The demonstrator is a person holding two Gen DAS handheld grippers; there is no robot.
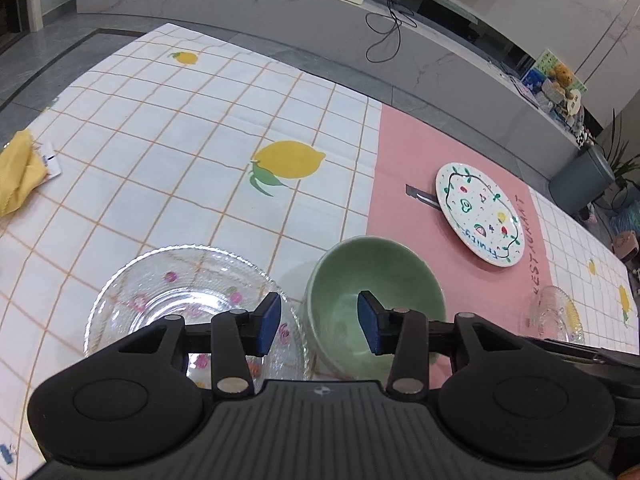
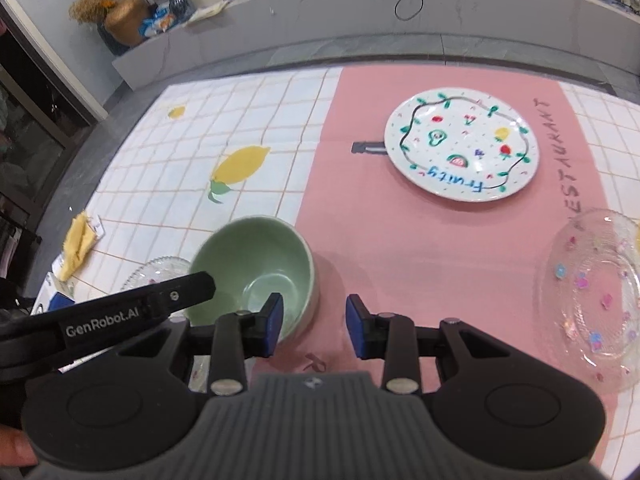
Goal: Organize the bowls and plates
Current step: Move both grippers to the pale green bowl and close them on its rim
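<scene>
A green bowl point(image 1: 374, 292) stands upright and empty at the seam of the checked cloth and the pink mat; it also shows in the right wrist view point(image 2: 256, 268). My left gripper point(image 1: 319, 323) is open, its jaws straddling the bowl's near left rim. A clear glass plate with pink flowers point(image 1: 192, 296) lies left of the bowl. A white plate marked "Fruity" point(image 2: 460, 144) lies flat on the pink mat point(image 2: 400, 240). A second clear glass plate point(image 2: 592, 296) lies at the right. My right gripper point(image 2: 314, 324) is open and empty, over the mat just right of the bowl.
A yellow cloth point(image 1: 16, 176) lies at the table's left edge. A dark utensil handle point(image 2: 366, 147) sticks out from under the white plate. A low grey ledge point(image 1: 280, 12) with a router and cables runs behind the table. My left gripper's arm point(image 2: 120, 312) crosses the right wrist view.
</scene>
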